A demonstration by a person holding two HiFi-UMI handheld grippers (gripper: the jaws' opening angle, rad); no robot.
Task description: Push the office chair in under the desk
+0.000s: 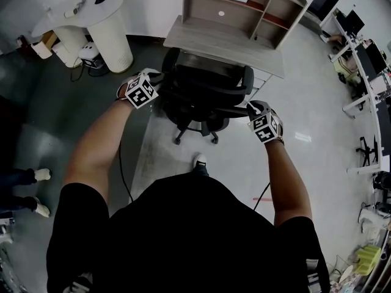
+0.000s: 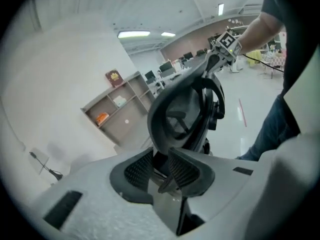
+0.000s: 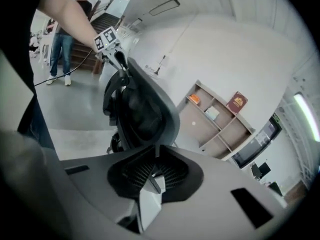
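The office chair (image 1: 204, 93) stands at the table's (image 1: 227, 43) front edge, toward its left end, with its backrest facing the person. Its star base and castors are out on the pale floor on the person's side. How far the seat reaches beneath the tabletop cannot be told from the head view.

A wooden shelf unit (image 1: 244, 8) sits along the table's back edge, with a few small items in its compartments.

The left claw (image 1: 161, 80) is at the backrest's upper left side. In the left gripper view, its ribbed pads (image 2: 186, 170) are drawn in on the backrest's dark rim, which runs down between them, so it grips the chair.

The right claw (image 1: 250, 107) is at the upper right side of the backrest. In the right gripper view, its jaws are almost together and nip the thin grey edge of the backrest at their tips.

Both of the person's arms reach forward, and one shoe (image 1: 199, 161) is planted just behind the chair's base. A white round stand (image 1: 110, 34) is off the table's left end.
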